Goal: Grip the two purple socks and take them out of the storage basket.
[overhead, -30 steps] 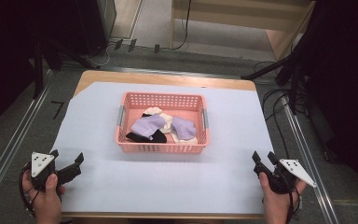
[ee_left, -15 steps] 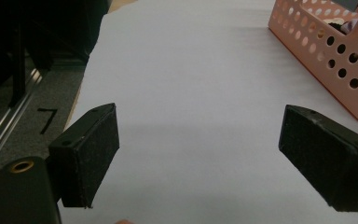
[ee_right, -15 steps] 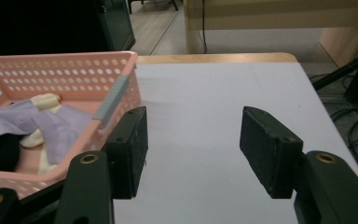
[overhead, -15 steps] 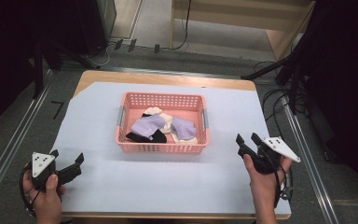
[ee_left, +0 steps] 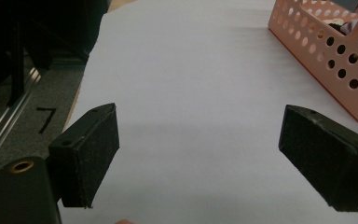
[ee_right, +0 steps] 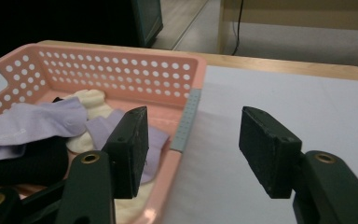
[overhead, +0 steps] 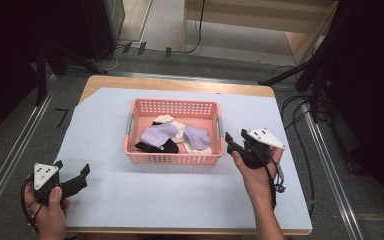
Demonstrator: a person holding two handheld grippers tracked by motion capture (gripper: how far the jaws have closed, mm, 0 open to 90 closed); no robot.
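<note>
right gripper (overhead: 236, 141): held in the person's right hand (overhead: 252, 172) just beside the right end of the pink basket (overhead: 172, 158), jaws spread apart with nothing between them. in the right gripper view its two black pads (ee_right: 130, 147) stand well apart, straddling the basket's right wall and its grey handle strip (ee_right: 186, 119), one jaw over the basket's inside, the other over the white table cover (ee_right: 307, 107). whether the jaws touch the rim cannot be told. the basket sits near the middle of the table, on the cover, and holds a loose heap of socks: a lavender sock (overhead: 158, 134) lying on top at the left, a second lavender sock (overhead: 198, 135) at the right, nearest the right gripper, cream socks (overhead: 169, 120) behind and beneath, and a black sock (overhead: 155, 147) against the near wall. left gripper (overhead: 72, 172): held in the left hand (overhead: 47, 212) at the near left corner of the table, well apart from the basket, jaws likewise released and empty; the left gripper view shows bare cover between its pads (ee_left: 91, 154) and the basket's perforated corner (ee_left: 340, 60) off to the upper right. wooden table edge (overhead: 180, 84) visible beyond the cover.
</note>
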